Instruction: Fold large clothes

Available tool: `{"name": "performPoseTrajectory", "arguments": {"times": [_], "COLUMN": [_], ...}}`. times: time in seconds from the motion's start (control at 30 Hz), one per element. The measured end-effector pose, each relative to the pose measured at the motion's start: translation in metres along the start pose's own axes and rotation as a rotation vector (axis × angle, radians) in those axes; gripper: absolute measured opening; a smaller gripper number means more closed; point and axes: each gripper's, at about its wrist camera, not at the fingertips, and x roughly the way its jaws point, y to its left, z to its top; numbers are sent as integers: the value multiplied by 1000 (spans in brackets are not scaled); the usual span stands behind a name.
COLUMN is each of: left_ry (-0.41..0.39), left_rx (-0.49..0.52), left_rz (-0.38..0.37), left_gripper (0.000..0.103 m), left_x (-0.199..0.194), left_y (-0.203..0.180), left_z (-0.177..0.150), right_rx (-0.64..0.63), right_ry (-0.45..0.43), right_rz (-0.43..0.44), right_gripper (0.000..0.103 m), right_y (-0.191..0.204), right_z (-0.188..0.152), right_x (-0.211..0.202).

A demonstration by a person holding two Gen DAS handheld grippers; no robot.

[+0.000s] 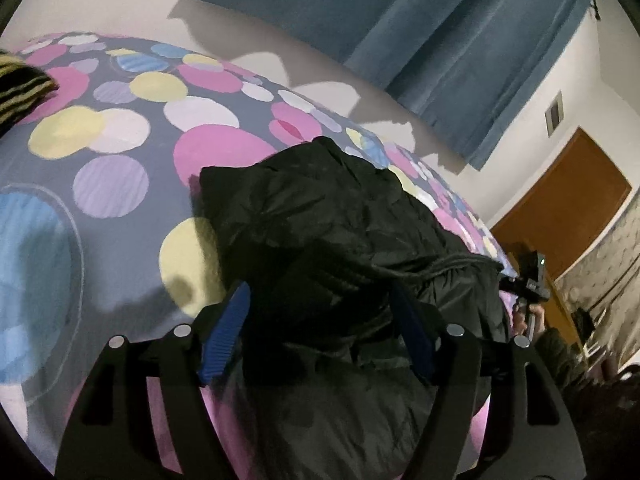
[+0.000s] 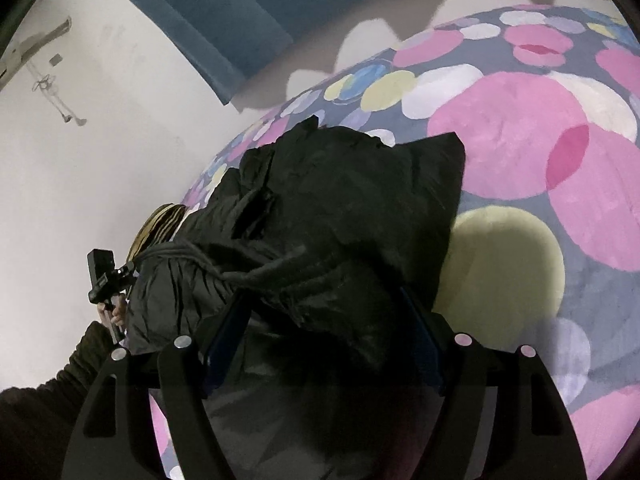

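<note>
Black puffy jacket [image 1: 344,240] bunched up in a heap on the spotty bedspread [image 1: 120,160], near its front edge. Left gripper [image 1: 320,332] spread wide, blue pads [image 1: 224,340] on either side of the jacket's near end, not squeezing it. Right gripper [image 2: 324,340] let go too, jaws wide around the other end of the heap. Blue curtain [image 1: 460,40] behind the bed. Stripy yellow and black cloth [image 1: 20,88] lying at the far left corner.

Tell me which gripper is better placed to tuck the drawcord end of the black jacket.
Probably the right gripper. The black jacket's gathered drawcord lies just ahead of its open fingers. The left gripper faces smoother fabric, the cord off to its side.
</note>
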Motion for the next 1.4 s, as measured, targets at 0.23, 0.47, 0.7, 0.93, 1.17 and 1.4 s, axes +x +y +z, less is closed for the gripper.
{"name": "performPoseTrajectory", "arguments": {"times": [0.23, 0.47, 0.7, 0.93, 1.17, 1.4], "left_ry": [66, 80, 60, -1, -50, -2], "left_rx": [80, 137, 181, 189, 215, 191], "left_rz": [8, 75, 160, 206, 258, 370], "left_gripper": [72, 45, 20, 17, 15, 15], "left_x": [24, 33, 26, 1, -8, 27], "left_y": [-8, -20, -43, -68, -86, -81], "left_z": [6, 5, 1, 4, 36, 94], "right_rx": [-20, -109, -122, -154, -190, -167], "right_ry": [-1, 3, -45, -121, -155, -179], "right_rz": [25, -74, -146, -169, -195, -215], "right_gripper": [74, 44, 16, 14, 13, 12], "right_y": [3, 22, 35, 59, 76, 73], "right_z": [2, -1, -7, -7, 19, 74], "right_x": [0, 6, -9, -35, -41, -28]}}
